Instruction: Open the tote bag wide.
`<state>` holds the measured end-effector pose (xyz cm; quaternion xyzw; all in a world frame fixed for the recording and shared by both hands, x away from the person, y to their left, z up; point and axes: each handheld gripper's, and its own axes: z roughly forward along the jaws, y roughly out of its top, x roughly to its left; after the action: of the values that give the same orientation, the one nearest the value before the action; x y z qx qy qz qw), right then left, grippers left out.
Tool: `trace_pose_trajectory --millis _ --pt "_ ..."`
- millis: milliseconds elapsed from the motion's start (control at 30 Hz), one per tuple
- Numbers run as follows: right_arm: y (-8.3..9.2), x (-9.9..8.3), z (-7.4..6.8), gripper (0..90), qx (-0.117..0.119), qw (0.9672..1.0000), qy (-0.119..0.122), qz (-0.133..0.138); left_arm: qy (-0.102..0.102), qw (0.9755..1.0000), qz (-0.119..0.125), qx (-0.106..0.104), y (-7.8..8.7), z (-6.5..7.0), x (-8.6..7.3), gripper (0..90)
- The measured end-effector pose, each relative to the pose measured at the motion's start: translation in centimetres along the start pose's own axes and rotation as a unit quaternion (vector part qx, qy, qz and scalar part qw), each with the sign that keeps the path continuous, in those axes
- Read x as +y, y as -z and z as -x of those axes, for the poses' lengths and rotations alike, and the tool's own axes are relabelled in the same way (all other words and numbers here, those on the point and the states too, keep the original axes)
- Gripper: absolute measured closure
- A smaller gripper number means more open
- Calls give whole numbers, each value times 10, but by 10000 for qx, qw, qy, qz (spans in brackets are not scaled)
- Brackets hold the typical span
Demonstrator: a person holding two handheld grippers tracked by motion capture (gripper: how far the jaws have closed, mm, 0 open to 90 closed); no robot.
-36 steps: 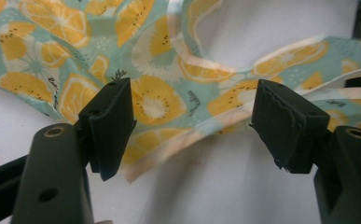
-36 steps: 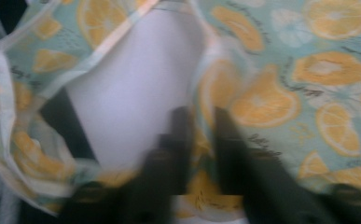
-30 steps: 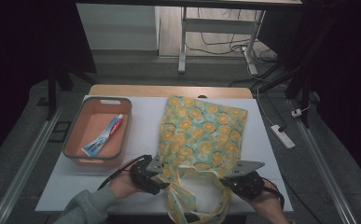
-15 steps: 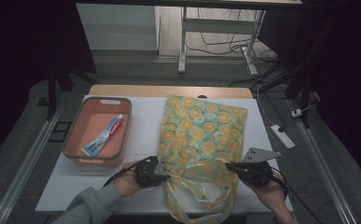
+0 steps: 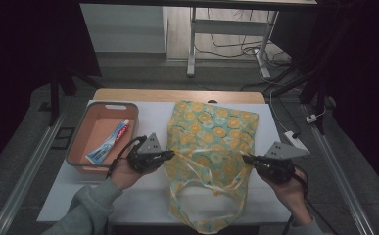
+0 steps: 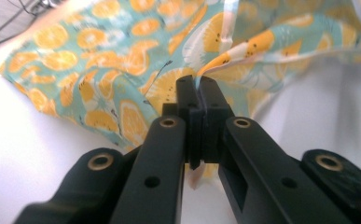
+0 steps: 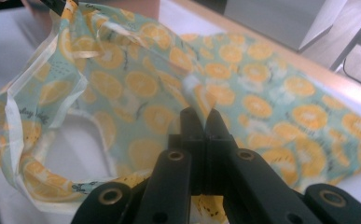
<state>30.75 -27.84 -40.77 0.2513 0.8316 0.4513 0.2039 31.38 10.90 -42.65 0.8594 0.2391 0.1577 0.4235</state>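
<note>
Orange-slice-printed teal fabric tote bag (image 5: 211, 142) lies mid-frame on the white table (image 5: 148, 200), and we pinch its mouth edge with 2 grippers, left gripper (image 5: 171, 153) having just closed on it, right gripper (image 5: 246, 158) clamped opposite, apparently to spread the opening.

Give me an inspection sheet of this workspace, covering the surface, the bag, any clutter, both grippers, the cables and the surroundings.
Surface: white table top with a wooden far edge.
Job's things: orange-print bag lying flat, its near mouth pulled apart, handles hanging toward the front edge.
Clutter: pink bin left of the bag, toothpaste tube inside it.
Grippers: left gripper shut on the bag's left mouth edge, its jaws having just closed on the fabric; right gripper shut on the right mouth edge.
Cables: gripper cable trailing beside the bin; floor cables beyond the table.
Surroundings: power strip at the right edge; dark room.
</note>
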Motion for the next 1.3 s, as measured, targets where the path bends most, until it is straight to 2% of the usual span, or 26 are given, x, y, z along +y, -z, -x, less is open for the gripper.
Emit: trace_pose_trajectory --millis 100,133,167,233,333,367,433,533,600,633,667,700,767,867,933,967,1033,1133,1167,1267,1300 --pt "-14 9 18 891 -78 10000 -49 -25 108 9999 12 95 -5 -7 8 883" --pt "-14 9 18 891 -78 10000 -49 -25 124 9998 -26 160 -9 -11 10 883" --pt "-27 9 33 891 -15 9996 -284 -65 226 9994 -82 242 -18 -18 14 883" --pt "-42 6 47 890 -73 9989 -406 -220 284 9992 -121 241 -23 -21 15 883" --pt "-63 -4 66 891 79 9963 -775 -363 435 9980 -346 302 -37 -29 16 883" --pt "-69 -8 70 890 77 9953 -856 -441 505 9967 -503 398 -45 -33 16 883" --pt "-80 -15 77 890 17 9933 -942 -664 544 9960 -571 411 -49 -35 15 883" --pt "-95 -30 83 890 80 9896 -1105 -922 634 9954 -648 295 -54 -39 13 885" --pt "-101 -37 82 880 167 9877 -1119 -1077 641 9955 -648 244 -54 -39 13 885" --pt "-101 -38 80 838 175 9874 -1104 -1117 641 9955 -648 244 -54 -39 13 885" --pt "-100 -37 78 756 137 9882 -1069 -1092 659 9955 -640 222 -54 -39 13 886" --pt "-96 -34 75 677 101 9896 -1029 -1003 655 9956 -635 215 -54 -39 13 886" --pt "-83 -22 66 581 36 9933 -913 -707 657 9956 -638 204 -55 -39 13 886" --pt "-64 3 45 462 151 9973 -623 -355 673 9955 -640 177 -56 -38 13 887" --pt "-60 18 25 373 285 9984 -358 -332 666 9956 -645 160 -57 -38 14 887" --pt "-61 24 15 358 334 9987 -209 -327 677 9955 -648 147 -58 -38 14 887" --pt "-69 32 -5 362 613 9975 12 -344 676 9955 -649 150 -58 -38 14 887" --pt "-90 36 -27 414 1146 9916 253 -540 663 9956 -643 143 -58 -37 14 887" --pt "-99 35 -31 417 1219 9899 281 -667 670 9957 -620 143 -57 -38 13 887" --pt "-129 23 -35 453 1221 9858 316 -1113 689 9956 -615 136 -56 -39 13 887" --pt "-129 23 -35 453 1221 9858 316 -1113 692 9956 -617 130 -55 -39 13 887"
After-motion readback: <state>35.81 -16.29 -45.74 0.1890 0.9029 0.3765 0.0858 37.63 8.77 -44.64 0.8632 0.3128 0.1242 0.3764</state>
